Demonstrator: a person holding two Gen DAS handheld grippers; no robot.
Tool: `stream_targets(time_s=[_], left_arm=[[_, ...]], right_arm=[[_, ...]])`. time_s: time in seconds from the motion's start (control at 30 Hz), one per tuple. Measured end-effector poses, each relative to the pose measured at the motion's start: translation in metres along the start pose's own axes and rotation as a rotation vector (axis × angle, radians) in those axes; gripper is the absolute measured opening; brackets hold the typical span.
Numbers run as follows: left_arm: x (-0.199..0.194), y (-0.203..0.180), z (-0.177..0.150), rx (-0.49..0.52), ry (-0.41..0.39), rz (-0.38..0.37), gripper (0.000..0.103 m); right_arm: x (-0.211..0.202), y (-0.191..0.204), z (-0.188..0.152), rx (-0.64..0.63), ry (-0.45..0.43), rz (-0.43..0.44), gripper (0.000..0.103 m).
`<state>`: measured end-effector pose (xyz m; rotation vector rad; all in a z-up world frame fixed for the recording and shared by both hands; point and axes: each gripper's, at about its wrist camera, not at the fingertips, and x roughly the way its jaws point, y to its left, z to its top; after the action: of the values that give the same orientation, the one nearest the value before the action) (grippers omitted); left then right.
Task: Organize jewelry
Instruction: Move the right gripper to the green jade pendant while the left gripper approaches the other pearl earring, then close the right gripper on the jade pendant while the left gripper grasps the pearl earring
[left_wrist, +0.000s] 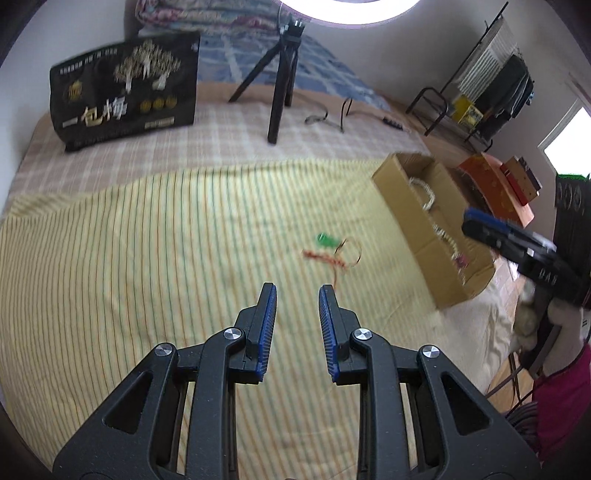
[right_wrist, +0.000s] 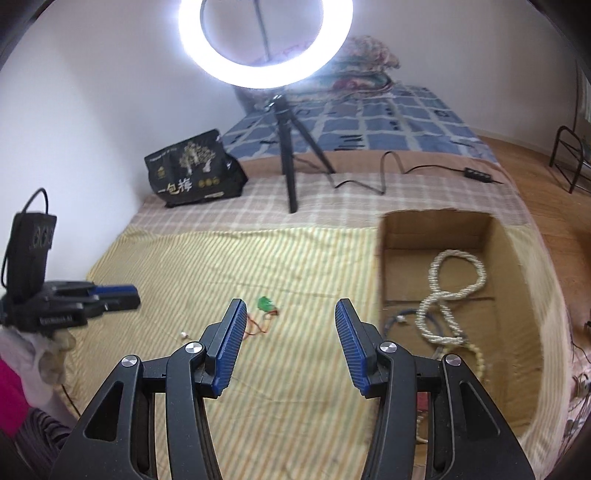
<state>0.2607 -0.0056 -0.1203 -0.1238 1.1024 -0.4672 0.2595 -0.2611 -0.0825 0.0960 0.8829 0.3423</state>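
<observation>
A red cord necklace (left_wrist: 328, 258) with a green pendant (left_wrist: 325, 239) lies on the yellow striped cloth (left_wrist: 147, 258), just ahead of my open, empty left gripper (left_wrist: 297, 288). The pendant also shows in the right wrist view (right_wrist: 266, 304), beside a small white bead (right_wrist: 184, 335). My right gripper (right_wrist: 290, 306) is open and empty, above the cloth left of the cardboard box (right_wrist: 509, 295). The box holds a thick pearl rope (right_wrist: 458, 291), a blue cord (right_wrist: 402, 317) and other beads. The right gripper shows in the left view (left_wrist: 476, 221); the left shows in the right view (right_wrist: 129, 293).
A ring light on a black tripod (right_wrist: 288, 166) stands behind the cloth, with its cable (right_wrist: 384, 177) trailing right. A black snack bag (left_wrist: 125, 88) stands at the back left. Folded blankets (right_wrist: 365, 62) lie at the bed's far end. A metal rack (left_wrist: 461, 107) stands on the floor.
</observation>
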Motion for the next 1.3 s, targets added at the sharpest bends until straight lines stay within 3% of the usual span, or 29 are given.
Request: stream_targets(time_s=[0.3, 0.6, 1.3], left_arm=[[0.025, 0.011, -0.020, 0.022, 0.082, 0.003, 0.023], [0.048, 0.008, -0.030, 0.077, 0.139, 0.016, 0.023], [0.077, 0.009, -0.027, 0.159, 0.165, 0.080, 0.023]], right_arm=[[0.055, 0.039, 0.002, -0.081, 0.104, 0.016, 0.049], [0.105, 0.054, -0.006, -0.147, 0.196, -0.042, 0.049], [0.155, 0.049, -0.009, -0.171, 0.241, -0.109, 0.049]])
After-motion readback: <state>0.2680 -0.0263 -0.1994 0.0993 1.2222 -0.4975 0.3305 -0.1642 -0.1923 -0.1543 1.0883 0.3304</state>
